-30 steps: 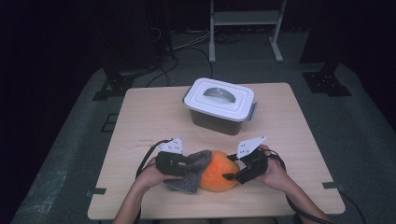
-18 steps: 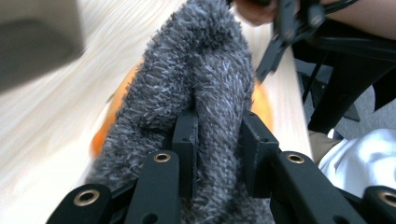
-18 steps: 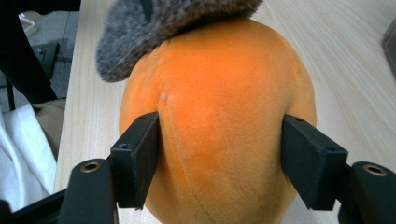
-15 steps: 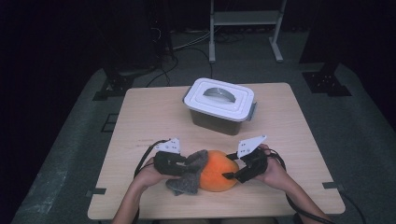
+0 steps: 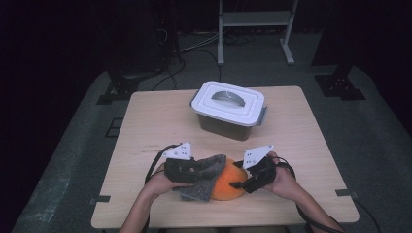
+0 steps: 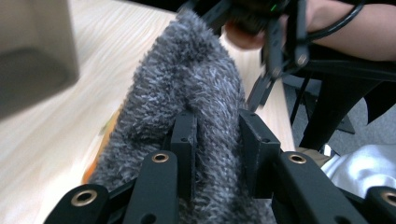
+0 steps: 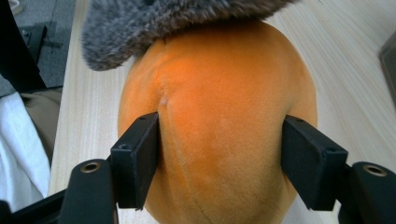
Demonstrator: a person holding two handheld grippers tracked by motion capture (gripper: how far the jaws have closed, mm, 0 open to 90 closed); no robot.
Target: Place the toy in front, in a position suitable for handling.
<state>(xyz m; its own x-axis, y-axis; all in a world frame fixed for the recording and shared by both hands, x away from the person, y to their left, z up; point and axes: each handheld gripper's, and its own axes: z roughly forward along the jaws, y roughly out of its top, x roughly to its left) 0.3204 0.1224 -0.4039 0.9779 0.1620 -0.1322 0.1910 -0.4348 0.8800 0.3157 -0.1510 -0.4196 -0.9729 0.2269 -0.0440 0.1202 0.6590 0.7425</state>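
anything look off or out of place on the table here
Nothing looks spilled or damaged. The grey fuzzy cloth lies bunched over one side of the orange plush ball, pinched by the left gripper, while the right gripper clamps the ball. The lidded container sits upright, lid on.

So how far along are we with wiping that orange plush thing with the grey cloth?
Done: the right tool is clamped on the orange plush ball, steadying it on the wooden table. In hand: the left tool pinches a fold of the grey fuzzy cloth, which lies draped over the ball's left side. Left: the right side is uncovered, and the white-lidded container behind is closed and untouched.
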